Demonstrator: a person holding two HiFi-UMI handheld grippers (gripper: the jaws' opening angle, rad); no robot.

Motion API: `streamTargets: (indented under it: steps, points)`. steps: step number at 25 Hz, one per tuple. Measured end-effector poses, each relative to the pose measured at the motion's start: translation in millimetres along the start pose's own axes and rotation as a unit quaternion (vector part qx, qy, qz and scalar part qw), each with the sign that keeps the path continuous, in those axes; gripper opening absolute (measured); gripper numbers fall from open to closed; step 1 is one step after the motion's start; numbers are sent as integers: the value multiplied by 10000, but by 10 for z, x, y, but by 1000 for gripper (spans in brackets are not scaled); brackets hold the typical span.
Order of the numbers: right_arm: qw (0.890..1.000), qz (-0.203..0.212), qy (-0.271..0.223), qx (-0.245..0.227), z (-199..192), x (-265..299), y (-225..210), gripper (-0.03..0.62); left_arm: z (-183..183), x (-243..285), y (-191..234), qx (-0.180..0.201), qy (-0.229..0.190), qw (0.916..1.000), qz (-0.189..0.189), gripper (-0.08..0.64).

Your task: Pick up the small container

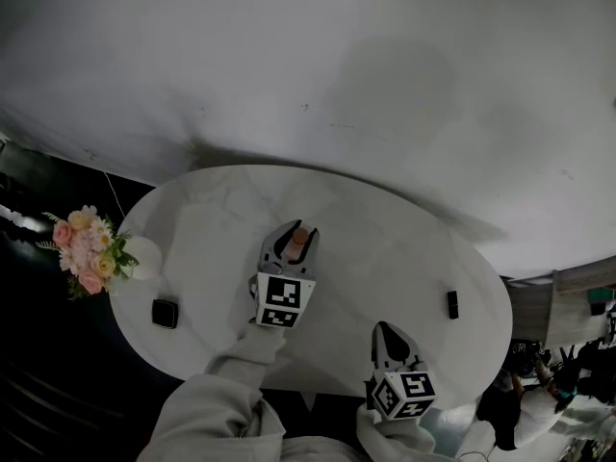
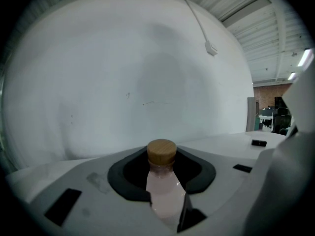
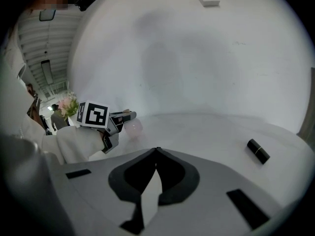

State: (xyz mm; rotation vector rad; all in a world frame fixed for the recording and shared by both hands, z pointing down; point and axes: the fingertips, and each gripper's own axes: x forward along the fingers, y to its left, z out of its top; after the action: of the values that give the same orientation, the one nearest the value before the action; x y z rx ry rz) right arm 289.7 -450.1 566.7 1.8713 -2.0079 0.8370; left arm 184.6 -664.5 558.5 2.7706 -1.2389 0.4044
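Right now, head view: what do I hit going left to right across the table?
flower bouquet → small black square object → left gripper shut on the pink wooden-capped bottle → right gripper, shut and empty → small black tube

I worked in dim, flat light, and the head view came out grey and grainy. The white table point(image 1: 385, 248) was brightest. A dark shadow lay along its far edge on the wall point(image 1: 289, 46), and all was black below its near edge. Both gripper views bulged fisheye-like with black corners. Ceiling lamps point(image 2: 305, 58) glared above the table's right end, and the small container point(image 2: 165, 191) looked soft.
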Motion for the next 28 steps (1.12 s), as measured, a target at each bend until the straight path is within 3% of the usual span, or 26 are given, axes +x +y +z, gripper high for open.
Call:
streamTargets:
  steps: [14, 28]
  points:
    - [9981, 256, -521, -222, 412, -147, 54, 51, 375, -569, 155, -42, -6, 9991, 422, 123]
    - [9946, 498, -796, -451, 576, -195, 345, 50, 302, -1401, 322, -225, 65, 9968, 767, 123]
